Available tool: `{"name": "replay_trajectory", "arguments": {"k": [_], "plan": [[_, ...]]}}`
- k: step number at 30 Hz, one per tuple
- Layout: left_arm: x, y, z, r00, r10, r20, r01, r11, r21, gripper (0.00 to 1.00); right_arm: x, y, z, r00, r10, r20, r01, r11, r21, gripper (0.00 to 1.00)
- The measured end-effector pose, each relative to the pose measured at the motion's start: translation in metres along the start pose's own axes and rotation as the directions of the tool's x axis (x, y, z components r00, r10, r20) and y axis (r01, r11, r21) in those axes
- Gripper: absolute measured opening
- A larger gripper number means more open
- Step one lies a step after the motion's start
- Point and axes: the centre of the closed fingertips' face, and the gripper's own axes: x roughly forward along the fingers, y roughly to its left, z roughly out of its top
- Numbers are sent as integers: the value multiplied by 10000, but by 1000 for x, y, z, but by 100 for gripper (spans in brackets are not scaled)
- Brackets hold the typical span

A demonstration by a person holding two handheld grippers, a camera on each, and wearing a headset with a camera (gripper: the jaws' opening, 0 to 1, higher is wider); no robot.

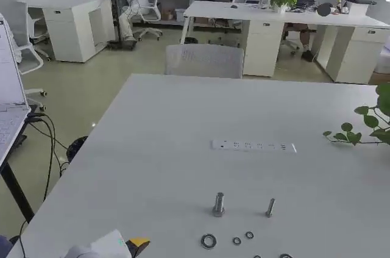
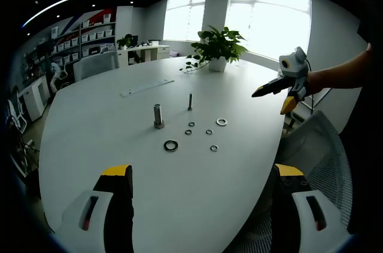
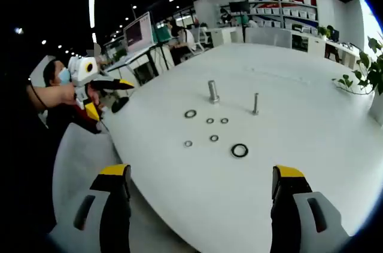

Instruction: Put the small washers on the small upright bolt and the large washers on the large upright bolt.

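- While both stand upright on the white worktop (image 1: 152, 148), the large grey steel bolt (image 1: 219, 204) is left of the thin small steel bolt (image 1: 270, 208), apart.
- Flat just in front of bolts: large steel ring washer (image 1: 208, 241) & small steel ring washer (image 1: 249, 235), w/ others.
- L hand-held gripper (image 2: 203, 170): jaws spread, at worktop edge.
- R hand-held gripper (image 3: 201, 171): jaws spread likewise.

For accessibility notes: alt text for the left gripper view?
Large bolt and small bolt stand upright on a white table, six loose washers beside them. Left claw open in foreground; right claw open at right.
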Motion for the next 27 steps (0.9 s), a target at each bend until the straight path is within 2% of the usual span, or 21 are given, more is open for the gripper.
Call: {"name": "replay_trajectory", "arguments": {"k": [3, 6, 10, 15, 21, 23, 24, 27], "plan": [[1, 0, 2, 10000, -49, 40, 49, 10000, 24, 99, 4, 1, 2, 9999, 98, -75, -99, 9999, -141, 100], [3, 3, -1, 9999, 45, -121, -46, 9999, -95, 99, 7, 2, 4, 9998, 152, -116, -154, 9996, -234, 100], [5, 1, 3, 10000, -52, 8, 52, 9999, -103, 99, 9, 2, 7, 9995, 227, -229, -234, 9993, -290, 99], [8, 2, 6, 10000, -15, 54, 15, 10000, -31, 99, 9, -3, 12, 9993, 267, -260, -277, 9988, -392, 98], [9, 3, 9, 9999, 72, 114, -72, 10000, 50, 98, 10, -10, 10, 9984, 168, -543, -196, 9984, -529, 98], [9, 3, 7, 10000, 30, 71, -29, 10000, -6, 99, 12, -13, 10, 9980, 125, -621, -162, 9981, -589, 99], [9, 2, 4, 10000, -22, -65, 21, 9999, -130, 99, 13, -15, 9, 9966, 139, -817, -191, 9978, -641, 98], [10, 1, 5, 10000, -73, -14, 73, 9999, -91, 99, 15, -18, 12, 9957, 138, -917, -208, 9969, -756, 96]]}}
